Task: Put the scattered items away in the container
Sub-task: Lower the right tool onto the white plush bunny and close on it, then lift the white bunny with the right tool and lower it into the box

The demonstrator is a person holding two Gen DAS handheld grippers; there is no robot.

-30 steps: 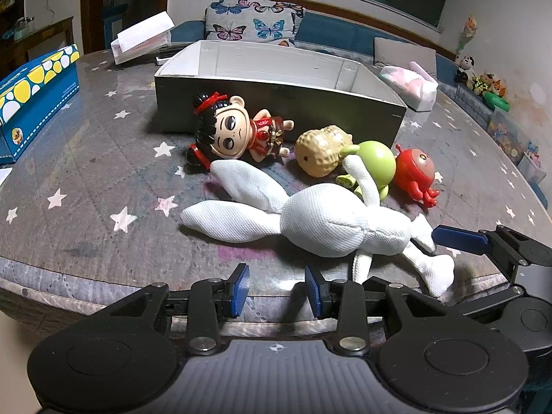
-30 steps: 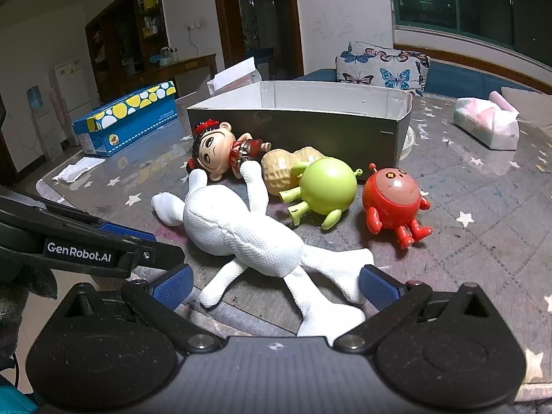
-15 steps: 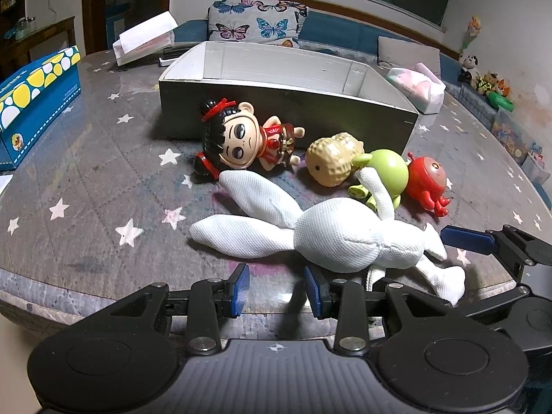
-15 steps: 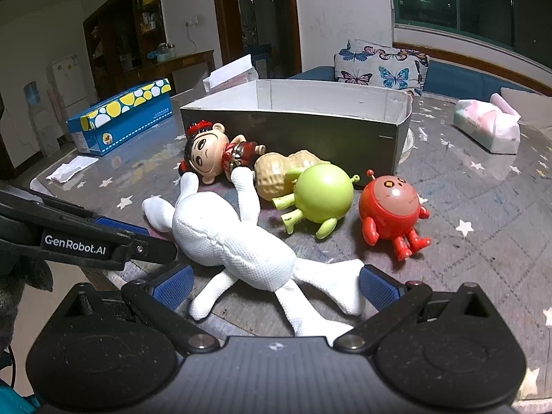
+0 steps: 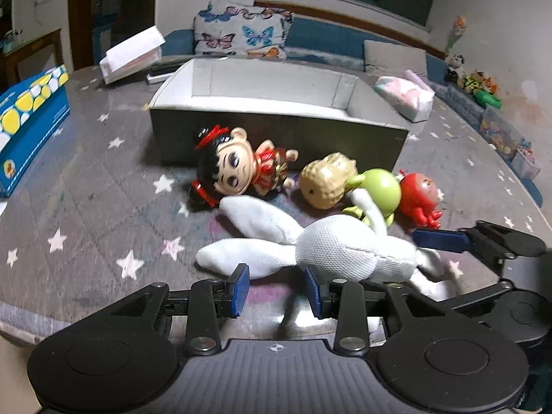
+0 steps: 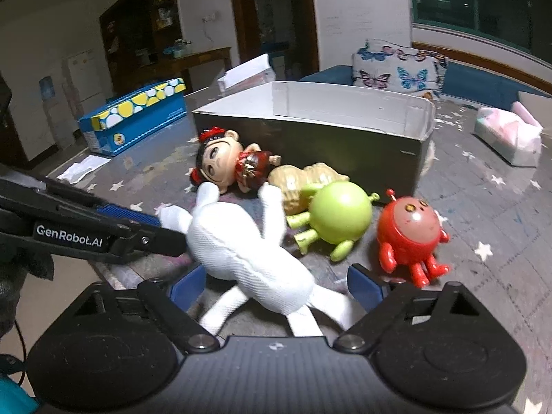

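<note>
Both grippers, left gripper (image 5: 276, 289) and right gripper (image 6: 276, 286), advanced, spread, straddling the white plush rabbit (image 6: 241, 258).

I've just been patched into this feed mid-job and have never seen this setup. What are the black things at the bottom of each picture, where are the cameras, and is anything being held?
There is no robot arm: a person holds a two-finger tool in each hand, each with a fisheye camera looking along its blue-padded fingers. The left tool and right tool are both open and hold nothing. The right tool's fingers straddle the legs of the white plush rabbit on the star-patterned table. Behind the rabbit lie a doll, a peanut figure, a green toy and a red toy. The open box beyond them is the container; no toy shows inside it.
</note>
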